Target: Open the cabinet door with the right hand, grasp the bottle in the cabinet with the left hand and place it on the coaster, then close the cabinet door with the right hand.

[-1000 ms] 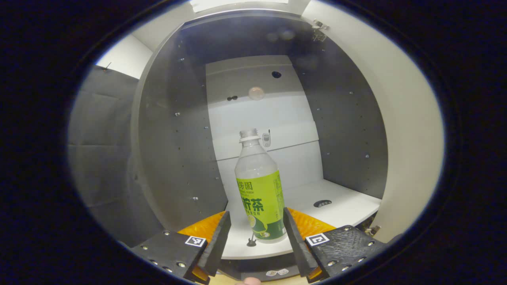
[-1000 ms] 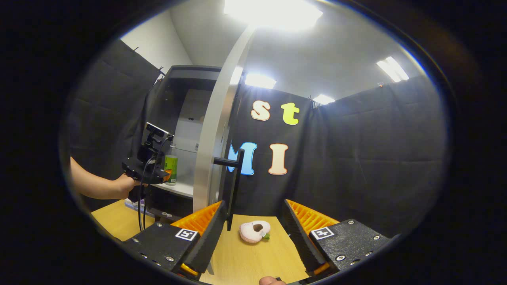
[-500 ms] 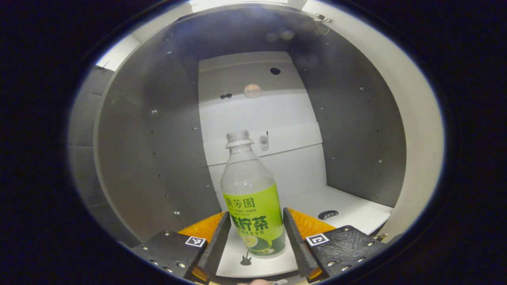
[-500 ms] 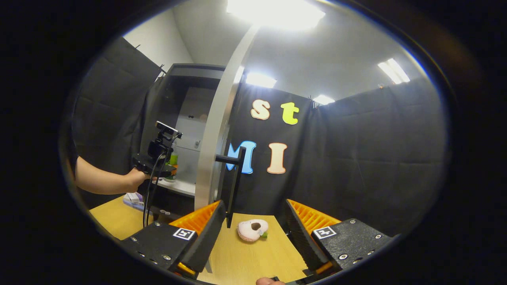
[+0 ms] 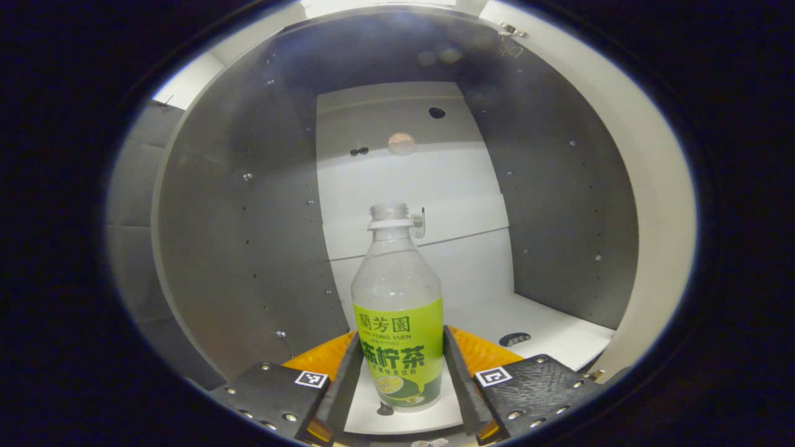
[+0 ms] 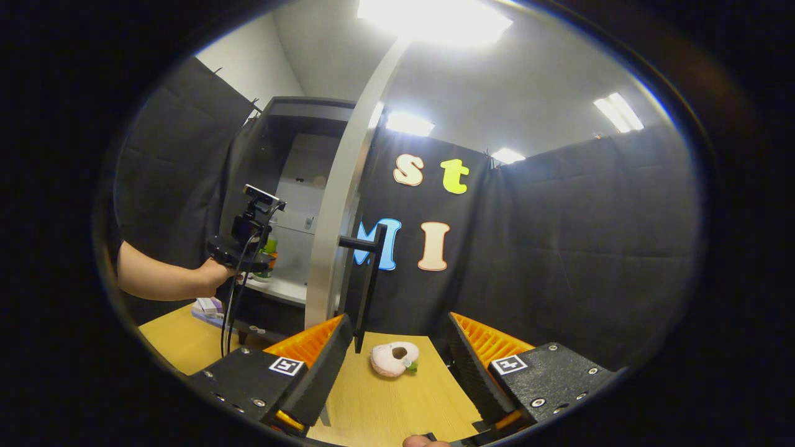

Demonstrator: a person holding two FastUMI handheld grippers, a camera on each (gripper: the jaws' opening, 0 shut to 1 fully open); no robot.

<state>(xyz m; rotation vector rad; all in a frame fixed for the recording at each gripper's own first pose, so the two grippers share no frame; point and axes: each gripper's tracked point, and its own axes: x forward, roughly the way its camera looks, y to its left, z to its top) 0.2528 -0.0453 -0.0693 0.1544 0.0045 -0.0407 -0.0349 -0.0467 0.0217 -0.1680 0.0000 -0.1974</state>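
Left gripper view showed the left gripper [image 5: 397, 379] at the mouth of the cabinet [image 5: 248, 248], its jaws spread with a finger on either side of the bottle [image 5: 397, 316]; whether the fingers pressed on the label could not be told. That bottle stood upright on the white shelf [image 5: 546, 335], clear above and wrapped in a green label below. Behind it rose the pale back panel [image 5: 410, 174].

Right gripper view had the right gripper [image 6: 397, 372] with jaws wide apart and nothing between them, above the wooden table [image 6: 385, 403]. Just beyond lay a small pink-and-white plush toy [image 6: 394, 359]. Farther off, the cabinet door [image 6: 338, 205] stood open edge-on, its dark handle [image 6: 367, 279] towards the camera. Left of it, a hand [image 6: 211, 276] held the left gripper into the cabinet.
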